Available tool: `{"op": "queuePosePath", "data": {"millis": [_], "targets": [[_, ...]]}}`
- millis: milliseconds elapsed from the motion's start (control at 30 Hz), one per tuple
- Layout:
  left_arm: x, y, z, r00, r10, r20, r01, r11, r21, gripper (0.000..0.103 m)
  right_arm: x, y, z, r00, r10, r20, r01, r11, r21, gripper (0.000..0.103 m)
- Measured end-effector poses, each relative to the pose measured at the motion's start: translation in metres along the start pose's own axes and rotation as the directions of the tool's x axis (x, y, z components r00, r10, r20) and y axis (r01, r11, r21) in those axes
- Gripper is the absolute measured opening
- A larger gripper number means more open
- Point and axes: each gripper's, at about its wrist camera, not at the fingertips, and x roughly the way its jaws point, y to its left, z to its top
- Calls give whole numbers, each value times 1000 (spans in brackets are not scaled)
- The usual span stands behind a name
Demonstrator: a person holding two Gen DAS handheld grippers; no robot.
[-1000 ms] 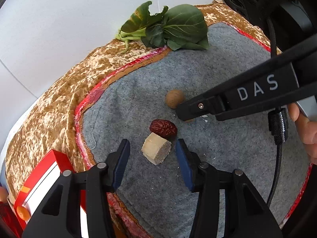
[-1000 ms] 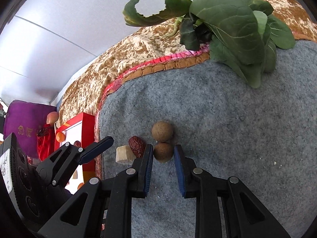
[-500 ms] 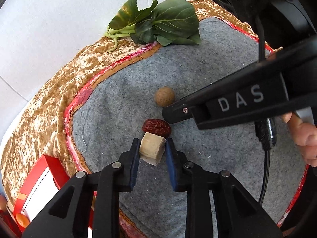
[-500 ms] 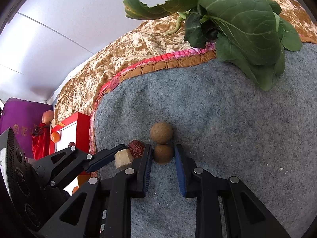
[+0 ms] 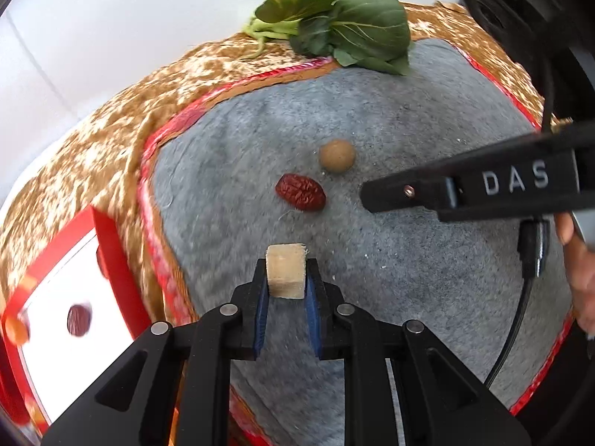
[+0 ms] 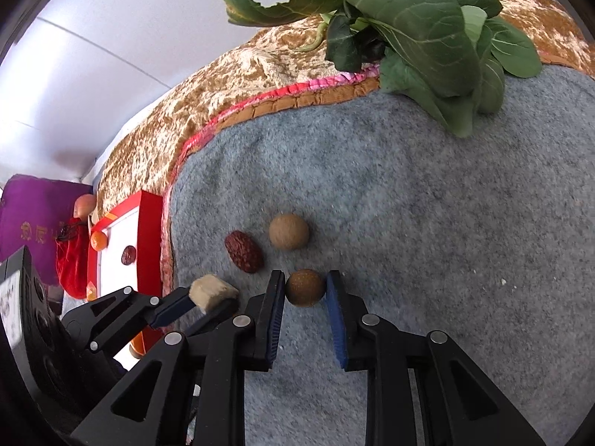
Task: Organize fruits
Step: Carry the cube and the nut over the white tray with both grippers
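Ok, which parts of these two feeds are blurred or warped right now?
Left wrist view: the red box at the left edge is motion-smeared, while the pale cube in the left gripper stays sharp. Right wrist view: mostly crisp; fisheye bends the gray mat edge and enlarges the leafy greens.

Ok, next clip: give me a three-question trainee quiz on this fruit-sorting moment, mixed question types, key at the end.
1. True or false: the left gripper is shut on the pale cut chunk.
2. Multiple choice: what sits between the fingers of the right gripper?
A. the red jujube
B. the darker brown longan
C. the leafy greens
3. Short answer: which dried fruit already lies in the red-rimmed tray?

Key:
1. True; both pads press its sides, and the chunk looks lifted off the grey felt mat.
2. B; the lighter longan lies free beyond it.
3. A second red jujube, beside a small orange fruit.
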Motion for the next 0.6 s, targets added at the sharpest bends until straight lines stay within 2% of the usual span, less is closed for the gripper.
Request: {"op": "queuePosePath", "data": {"millis": [167, 367, 600], "targets": [[-12, -15, -14, 996, 87, 23, -86, 996, -21, 16, -8, -2, -12, 1000, -5, 3, 5, 1000, -22, 23], [-7, -29, -20, 995, 104, 9, -104, 993, -50, 16, -16, -13, -25, 1000, -20, 3, 20, 999, -28, 23], [-6, -17, -26, 1000, 20, 17, -17, 989, -147, 16, -15, -18, -26, 1000, -11, -14, 11, 1000, -27, 23]]}}
